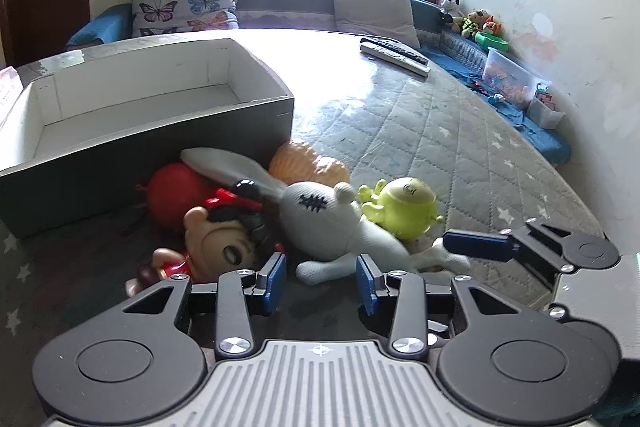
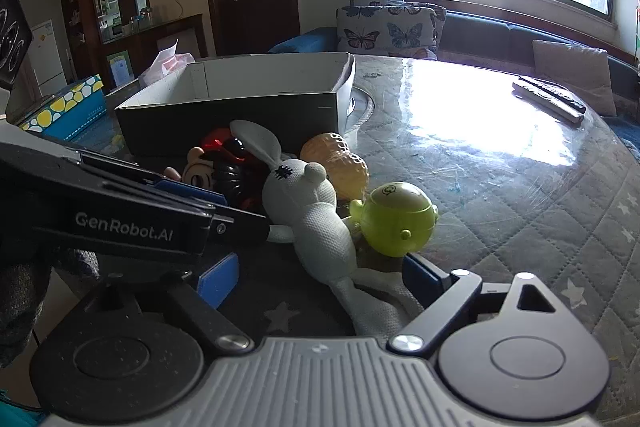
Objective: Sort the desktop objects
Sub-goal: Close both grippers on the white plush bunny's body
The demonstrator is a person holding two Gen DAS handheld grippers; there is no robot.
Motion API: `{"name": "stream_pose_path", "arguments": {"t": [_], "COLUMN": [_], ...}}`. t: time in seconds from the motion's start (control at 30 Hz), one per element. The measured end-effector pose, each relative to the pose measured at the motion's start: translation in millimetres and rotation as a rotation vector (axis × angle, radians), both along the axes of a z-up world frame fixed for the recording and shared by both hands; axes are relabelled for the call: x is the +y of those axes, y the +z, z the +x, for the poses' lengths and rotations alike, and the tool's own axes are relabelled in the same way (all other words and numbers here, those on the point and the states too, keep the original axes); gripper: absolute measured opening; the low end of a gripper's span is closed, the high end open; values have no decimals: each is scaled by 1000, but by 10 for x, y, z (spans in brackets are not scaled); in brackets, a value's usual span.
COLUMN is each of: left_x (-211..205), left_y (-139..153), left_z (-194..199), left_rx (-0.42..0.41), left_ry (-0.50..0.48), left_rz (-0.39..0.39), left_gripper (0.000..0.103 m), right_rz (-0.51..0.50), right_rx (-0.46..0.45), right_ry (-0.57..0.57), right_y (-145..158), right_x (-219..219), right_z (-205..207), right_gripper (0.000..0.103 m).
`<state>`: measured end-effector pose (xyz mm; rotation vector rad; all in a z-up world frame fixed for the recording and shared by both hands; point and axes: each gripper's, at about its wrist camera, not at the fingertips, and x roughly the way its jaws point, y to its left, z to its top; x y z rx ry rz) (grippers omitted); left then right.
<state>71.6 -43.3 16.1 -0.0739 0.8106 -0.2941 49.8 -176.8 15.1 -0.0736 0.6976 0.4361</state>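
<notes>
Nearby, toys point(image 1: 320, 219) beside cardboard box point(image 1: 140, 155)

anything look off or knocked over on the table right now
Nothing looks spilled or broken, but the toys are heaped against the box rather than in it. The white rabbit sprawls across the big-headed doll, which lies on its side. The green figure leans tilted. The box looks empty.

Both tongs point(image 1: 321, 281) point(image 2: 320, 277) agape, side by side
</notes>
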Motion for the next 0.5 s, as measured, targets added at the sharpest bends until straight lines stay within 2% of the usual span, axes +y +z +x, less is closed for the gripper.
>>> {"name": "stream_pose_path", "arguments": {"t": [0.27, 0.37, 0.5], "left_x": [-14, -30, -49], "left_y": [-10, -37, -59], "left_z": [197, 271, 363], "left_rx": [57, 78, 94], "left_ry": [26, 39, 50], "left_rz": [-37, -45, -56], "left_gripper": [41, 41, 41], "right_rz": [30, 49, 53], "right_rx": [30, 50, 63], "right_ry": [15, 29, 34], "right_y": [-37, -62, -99], "right_x": [-44, -42, -40], "right_z": [111, 154, 190], "right_gripper": [77, 66, 59]}}
